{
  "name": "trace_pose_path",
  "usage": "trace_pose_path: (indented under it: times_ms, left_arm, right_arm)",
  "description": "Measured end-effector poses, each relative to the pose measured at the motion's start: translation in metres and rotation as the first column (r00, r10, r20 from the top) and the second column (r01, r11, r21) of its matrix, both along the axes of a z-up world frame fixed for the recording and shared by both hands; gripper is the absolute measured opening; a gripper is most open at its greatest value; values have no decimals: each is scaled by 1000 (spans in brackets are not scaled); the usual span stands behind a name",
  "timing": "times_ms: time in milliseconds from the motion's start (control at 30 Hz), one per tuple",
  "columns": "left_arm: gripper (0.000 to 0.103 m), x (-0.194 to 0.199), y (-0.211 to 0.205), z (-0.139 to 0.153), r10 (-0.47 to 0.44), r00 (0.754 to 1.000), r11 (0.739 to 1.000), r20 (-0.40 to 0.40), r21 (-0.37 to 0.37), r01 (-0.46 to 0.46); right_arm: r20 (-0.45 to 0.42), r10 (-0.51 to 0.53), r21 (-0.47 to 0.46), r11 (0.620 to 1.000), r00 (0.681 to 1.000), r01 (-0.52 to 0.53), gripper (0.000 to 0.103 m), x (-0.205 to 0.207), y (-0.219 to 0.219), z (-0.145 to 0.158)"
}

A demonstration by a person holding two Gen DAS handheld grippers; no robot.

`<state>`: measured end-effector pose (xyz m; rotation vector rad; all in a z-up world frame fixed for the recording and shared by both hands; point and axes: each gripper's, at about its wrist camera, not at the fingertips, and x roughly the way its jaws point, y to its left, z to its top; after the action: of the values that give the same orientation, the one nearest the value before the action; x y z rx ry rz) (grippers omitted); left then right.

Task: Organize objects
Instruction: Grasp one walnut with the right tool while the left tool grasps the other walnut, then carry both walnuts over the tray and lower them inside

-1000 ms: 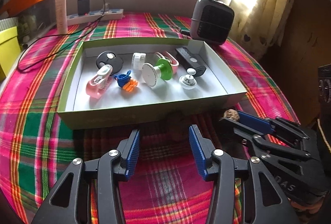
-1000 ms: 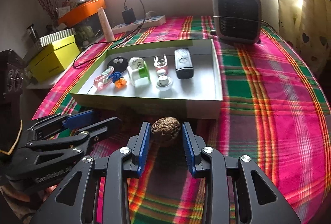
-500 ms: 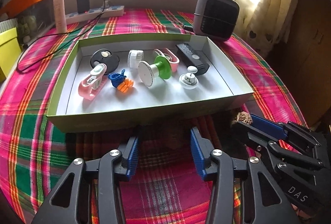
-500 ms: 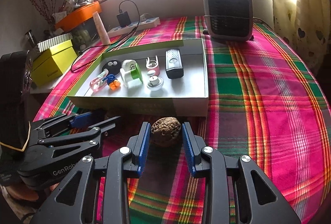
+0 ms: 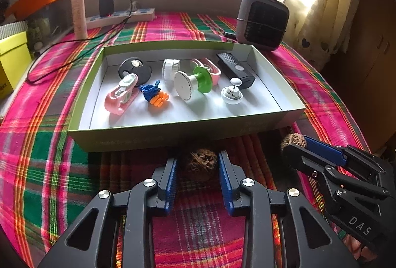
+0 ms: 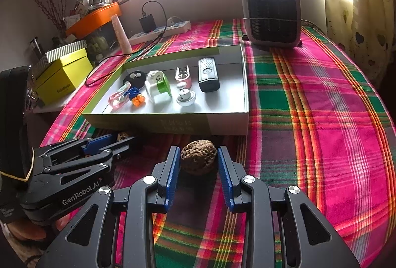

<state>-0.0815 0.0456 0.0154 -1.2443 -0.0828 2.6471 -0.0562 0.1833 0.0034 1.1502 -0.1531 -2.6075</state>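
Each gripper works on its own walnut, and both nuts sit on the plaid table (image 6: 309, 104) just in front of the near wall of the green box (image 5: 173, 129), probably so that each needs only a short lift over that wall.

The left gripper (image 5: 198, 169) brackets the darker walnut (image 5: 201, 164). Its jaws have just been closing and now stand narrow around the nut, the blue pads at or almost at its sides; whether they already press on it I cannot tell. The nut rests on the cloth, so the grip looks not yet finished.

The right gripper (image 6: 198, 159) has its jaws narrow on the lighter walnut (image 6: 198, 156), both pads against its flanks. In the left view this nut shows at the tip of that gripper, seemingly just above the cloth.

Inside the box lie 8 small things in a loose row: a black disc (image 5: 135, 68), a pink clip (image 5: 121, 94), a blue and orange bundle (image 5: 154, 94), a white cap (image 5: 170, 67), a green spool (image 5: 195, 83), a 2nd pink clip (image 5: 212, 68), a white knob (image 5: 231, 94) and a black remote (image 5: 235, 70). The floor in front of the row and at the right end is bare, which would suit the walnuts.

A heater (image 6: 272, 18) and a power strip (image 5: 121, 18) stand well apart behind.
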Motion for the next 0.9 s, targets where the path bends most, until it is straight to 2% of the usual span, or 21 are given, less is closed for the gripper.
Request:
trace_pose_path:
  times_ms: [233, 900]
  left_arm:
    - [29, 6, 0, 4, 0, 1000, 1000, -22, -20, 0]
    - [29, 9, -5, 22, -5, 998, 1000, -55, 2, 5]
  right_arm:
    - [-4, 3, -8, 1000, 1000, -3, 33, 2, -1, 0]
    - [-24, 33, -10, 999, 999, -34, 33, 0, -10, 11]
